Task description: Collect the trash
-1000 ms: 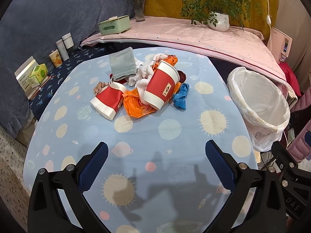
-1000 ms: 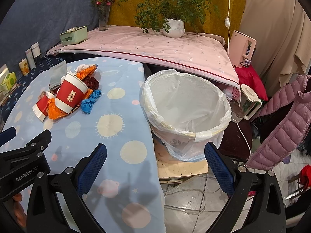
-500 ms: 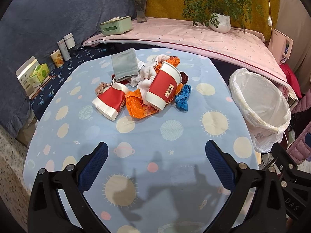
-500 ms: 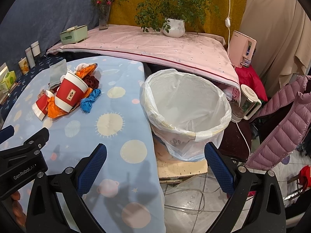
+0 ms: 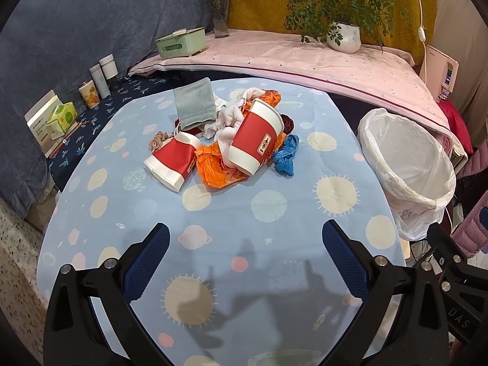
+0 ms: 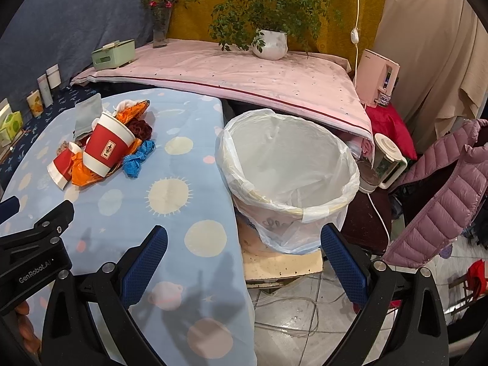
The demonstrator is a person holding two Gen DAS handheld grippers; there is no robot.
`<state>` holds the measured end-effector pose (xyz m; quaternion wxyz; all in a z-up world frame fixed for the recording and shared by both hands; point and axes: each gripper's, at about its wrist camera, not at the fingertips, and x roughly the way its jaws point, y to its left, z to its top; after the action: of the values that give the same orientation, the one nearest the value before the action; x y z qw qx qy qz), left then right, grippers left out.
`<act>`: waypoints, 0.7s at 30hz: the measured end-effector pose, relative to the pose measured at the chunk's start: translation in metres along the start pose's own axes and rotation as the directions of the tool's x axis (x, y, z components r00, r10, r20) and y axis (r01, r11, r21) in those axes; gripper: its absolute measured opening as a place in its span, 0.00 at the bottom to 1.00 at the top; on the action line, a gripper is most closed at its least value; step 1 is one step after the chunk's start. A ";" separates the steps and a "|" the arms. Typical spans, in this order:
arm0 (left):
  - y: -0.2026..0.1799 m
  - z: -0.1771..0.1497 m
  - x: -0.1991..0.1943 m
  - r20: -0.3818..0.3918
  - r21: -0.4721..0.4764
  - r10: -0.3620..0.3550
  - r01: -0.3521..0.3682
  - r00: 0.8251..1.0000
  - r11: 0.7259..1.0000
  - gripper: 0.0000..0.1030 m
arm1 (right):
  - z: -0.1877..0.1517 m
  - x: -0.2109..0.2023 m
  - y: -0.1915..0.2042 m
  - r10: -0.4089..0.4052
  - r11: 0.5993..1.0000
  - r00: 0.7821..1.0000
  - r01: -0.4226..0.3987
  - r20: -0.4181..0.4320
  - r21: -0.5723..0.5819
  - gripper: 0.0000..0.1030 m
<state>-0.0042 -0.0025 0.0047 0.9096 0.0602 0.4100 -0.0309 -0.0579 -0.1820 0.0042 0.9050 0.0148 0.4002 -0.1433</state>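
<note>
Trash pile (image 5: pixel 231 140) at the far middle of the table (image 5: pixel 274 213), which is covered by a blue cloth printed with suns and planets. I see in the pile a large red paper cup (image 5: pixel 256 137) lying tilted on an orange plastic bag (image 5: pixel 216 170), with a second, flattened red paper cup (image 5: pixel 174 161) just to its left and a crumpled blue scrap (image 5: pixel 286 155) touching its right side. White tissue (image 5: pixel 227 116) and a grey cloth pouch (image 5: pixel 193 106) lie behind the cups. My left gripper (image 5: pixel 244 247) hangs above the near part of the table with its blue-padded fingers spread wide and nothing between them, well apart from the pile. My right gripper (image 6: pixel 244 247) is likewise spread and empty, held over the table's right edge. A bin lined with a white bag (image 6: pixel 286 180) stands on the floor just beside that edge; in the right wrist view its inside shows only the liner. On the pink-covered shelf (image 5: pixel 305 61) behind stand a potted plant (image 5: pixel 344 36), a flower vase (image 5: pixel 221 21) and a green tissue box (image 5: pixel 181 42).
</note>
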 end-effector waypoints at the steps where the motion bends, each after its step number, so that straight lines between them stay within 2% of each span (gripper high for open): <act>1: -0.001 0.000 0.000 0.000 0.001 0.001 -0.001 1.000 1.000 0.93 | 0.000 0.000 0.000 0.001 1.000 1.000 -0.001 0.000 0.001 0.93; 21: -0.003 0.002 -0.001 0.007 0.002 0.001 -0.001 1.000 1.000 0.93 | 0.002 0.000 0.000 -0.006 1.000 1.000 0.006 0.002 0.000 0.93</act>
<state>-0.0039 -0.0052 0.0061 0.9110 0.0613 0.4067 -0.0314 -0.0570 -0.1823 0.0056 0.9050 0.0134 0.3993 -0.1458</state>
